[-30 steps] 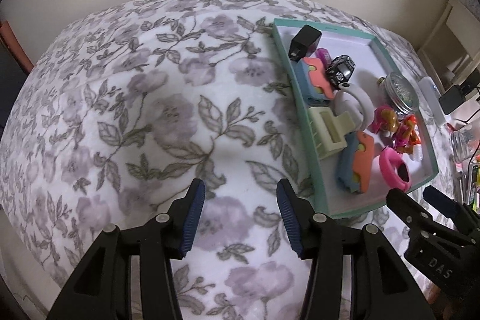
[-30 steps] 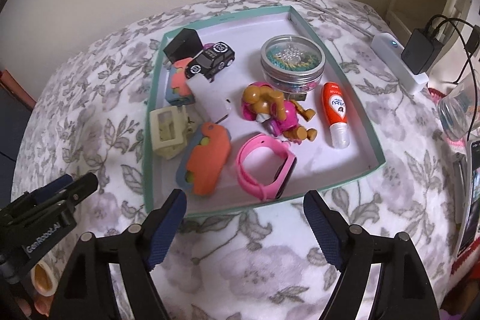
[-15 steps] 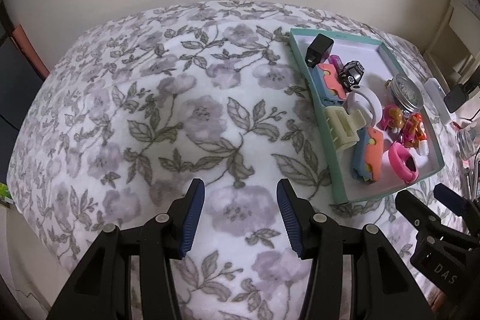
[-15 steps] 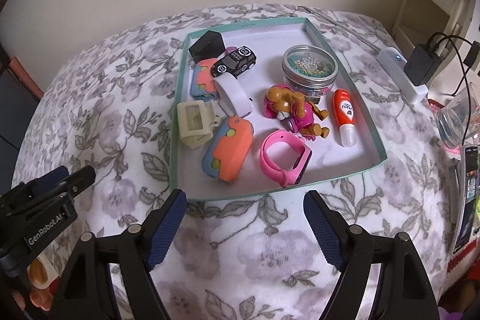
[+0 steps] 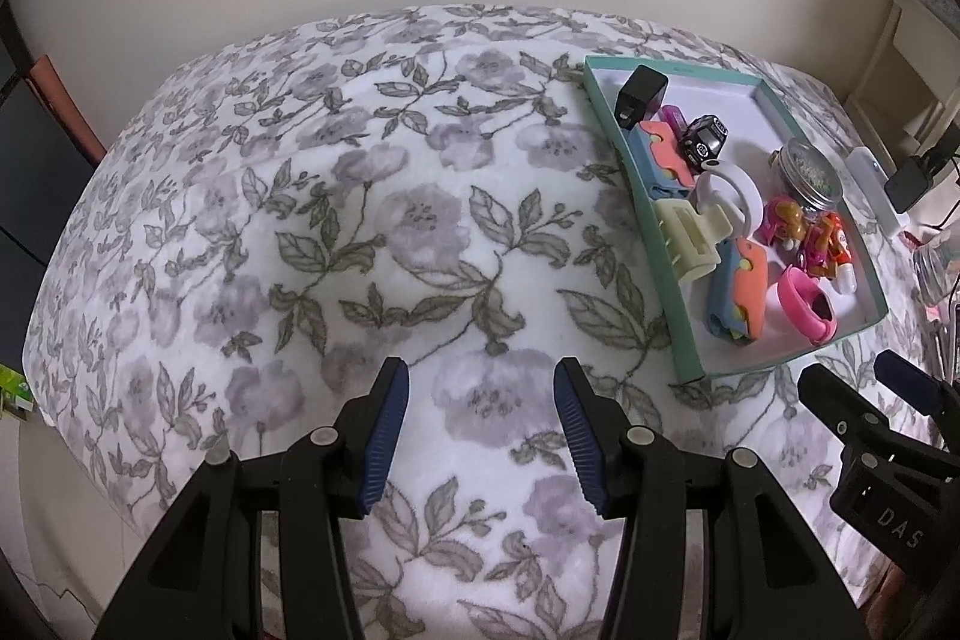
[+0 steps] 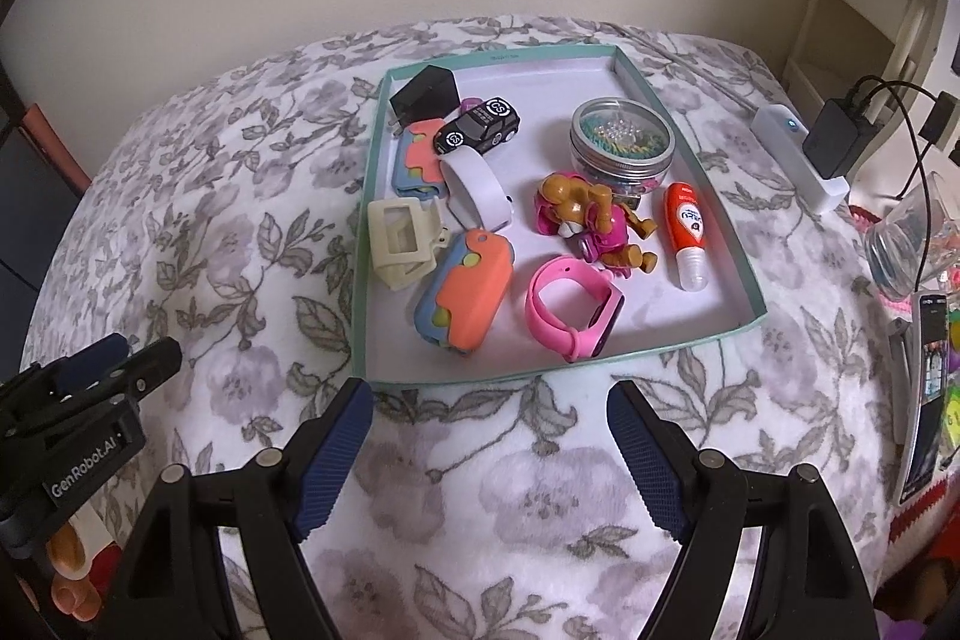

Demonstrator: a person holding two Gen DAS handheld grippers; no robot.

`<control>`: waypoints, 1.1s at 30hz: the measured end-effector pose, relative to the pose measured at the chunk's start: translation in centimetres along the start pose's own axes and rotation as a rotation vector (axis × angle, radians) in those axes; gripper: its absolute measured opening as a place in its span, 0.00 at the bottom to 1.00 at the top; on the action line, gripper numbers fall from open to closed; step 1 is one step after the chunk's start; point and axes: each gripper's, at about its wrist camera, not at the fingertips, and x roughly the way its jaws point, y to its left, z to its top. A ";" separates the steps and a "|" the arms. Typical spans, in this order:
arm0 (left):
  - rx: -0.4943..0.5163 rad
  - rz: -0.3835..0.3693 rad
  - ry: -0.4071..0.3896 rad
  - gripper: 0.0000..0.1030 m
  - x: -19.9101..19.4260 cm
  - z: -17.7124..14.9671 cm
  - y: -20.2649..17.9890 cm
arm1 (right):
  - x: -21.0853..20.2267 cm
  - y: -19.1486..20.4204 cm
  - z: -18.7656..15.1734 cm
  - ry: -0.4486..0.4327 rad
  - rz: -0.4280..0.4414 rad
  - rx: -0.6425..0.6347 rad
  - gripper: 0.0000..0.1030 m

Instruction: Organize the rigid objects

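A teal-rimmed tray (image 6: 702, 172) (image 5: 660, 256) lies on a floral blanket and holds several small objects: a pink watch (image 6: 570, 310), an orange and blue case (image 6: 465, 292), a cream clip (image 6: 402, 238), a white band (image 6: 477, 190), a black toy car (image 6: 477, 130), a black adapter (image 6: 423, 97), a toy pup (image 6: 591, 220), a round tin (image 6: 621, 142) and an orange tube (image 6: 684, 232). My right gripper (image 6: 489, 454) is open and empty just short of the tray's near edge. My left gripper (image 5: 480, 436) is open and empty over the bare blanket, left of the tray.
The floral blanket (image 5: 360, 232) covers the whole surface. To the right of the tray lie a white power strip (image 6: 798, 154) with a black charger (image 6: 840, 139), a glass jar (image 6: 906, 244) and a phone (image 6: 927, 388). A wall stands behind.
Both grippers have pulled back and up from the tray, so the tray and blanket look smaller. Both stay open and empty. The objects in the tray have not moved.
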 end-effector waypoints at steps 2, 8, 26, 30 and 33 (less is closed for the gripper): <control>0.001 0.000 0.002 0.50 0.0 -0.1 0.0 | 0.0 0.0 0.0 -0.001 -0.001 0.001 0.81; -0.002 -0.001 0.004 0.50 -0.1 -0.3 0.1 | -0.3 0.1 -0.1 -0.005 -0.001 -0.008 0.81; -0.044 -0.010 0.027 0.50 0.3 -0.2 0.7 | -0.4 0.2 0.0 -0.009 0.000 -0.019 0.81; -0.046 -0.013 0.035 0.50 0.5 -0.2 0.7 | -0.4 0.2 0.0 -0.009 0.001 -0.020 0.81; -0.047 -0.016 0.043 0.50 0.7 -0.2 0.7 | -0.3 0.1 0.0 -0.009 0.001 -0.022 0.81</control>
